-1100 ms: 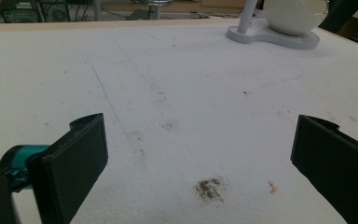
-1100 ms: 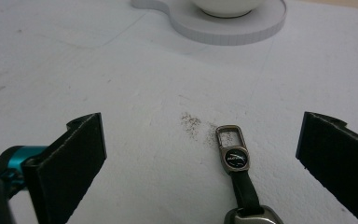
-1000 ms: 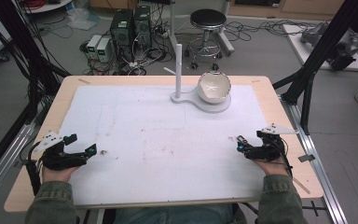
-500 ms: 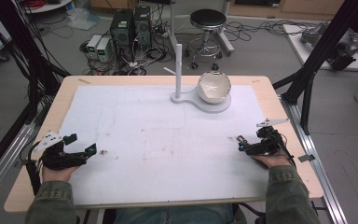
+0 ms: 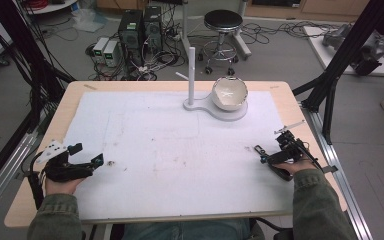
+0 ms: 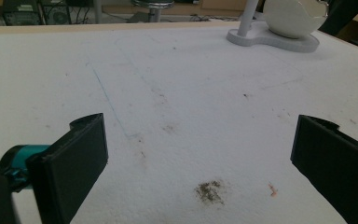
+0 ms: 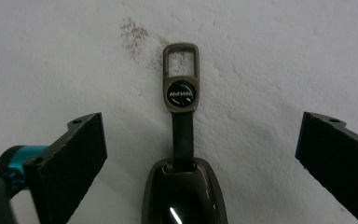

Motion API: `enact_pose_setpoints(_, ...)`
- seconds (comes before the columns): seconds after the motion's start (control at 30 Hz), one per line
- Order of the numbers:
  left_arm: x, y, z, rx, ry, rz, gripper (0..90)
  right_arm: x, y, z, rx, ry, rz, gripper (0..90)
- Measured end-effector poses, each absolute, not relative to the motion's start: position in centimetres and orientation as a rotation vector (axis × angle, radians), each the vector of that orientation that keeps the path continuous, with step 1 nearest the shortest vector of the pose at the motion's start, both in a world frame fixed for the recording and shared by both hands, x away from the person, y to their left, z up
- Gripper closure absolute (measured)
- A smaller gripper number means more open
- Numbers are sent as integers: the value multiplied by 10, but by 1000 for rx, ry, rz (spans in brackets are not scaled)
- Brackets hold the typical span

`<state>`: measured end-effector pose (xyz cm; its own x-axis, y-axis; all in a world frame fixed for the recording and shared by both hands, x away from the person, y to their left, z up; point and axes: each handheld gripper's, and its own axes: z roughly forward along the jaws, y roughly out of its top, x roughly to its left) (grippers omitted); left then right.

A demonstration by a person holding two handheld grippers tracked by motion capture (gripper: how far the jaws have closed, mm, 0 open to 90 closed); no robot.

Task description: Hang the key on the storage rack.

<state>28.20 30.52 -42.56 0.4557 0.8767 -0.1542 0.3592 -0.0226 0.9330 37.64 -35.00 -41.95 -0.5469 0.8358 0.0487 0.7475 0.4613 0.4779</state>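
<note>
2 gripper jaws wide around key fob (image 7: 182, 154) near table edge (image 5: 325, 165)

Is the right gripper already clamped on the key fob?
No, the right gripper stands open, its jaws wide apart either side of the key fob.

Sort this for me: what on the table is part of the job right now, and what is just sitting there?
In the job:
- car key with strap and clasp, lying between the open jaws
- right gripper, over the key
- left gripper, open, resting on the white mat

Lying about:
- white stand with its bowl, at the far edge
- dirt smudge on the mat
</note>
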Motion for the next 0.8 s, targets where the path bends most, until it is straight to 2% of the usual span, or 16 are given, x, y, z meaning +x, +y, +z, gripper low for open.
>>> enact_pose_setpoints(0.23,282,304,-425,1605,1097,588,43,379,-350,-421,1407,2553,630,81)
enact_pose_setpoints(0.27,282,305,-425,1609,1095,588,43,380,-351,-421,1395,2556,617,134)
enact_pose_setpoints(0.37,282,304,-425,1612,1096,587,43,380,-349,-419,1383,2546,598,160)
enact_pose_setpoints(0.4,282,304,-426,1614,1095,584,43,380,-347,-417,1377,2550,567,213)
enact_pose_setpoints(0.8,282,304,-426,1619,1092,590,44,392,-337,-410,1437,2649,467,383)
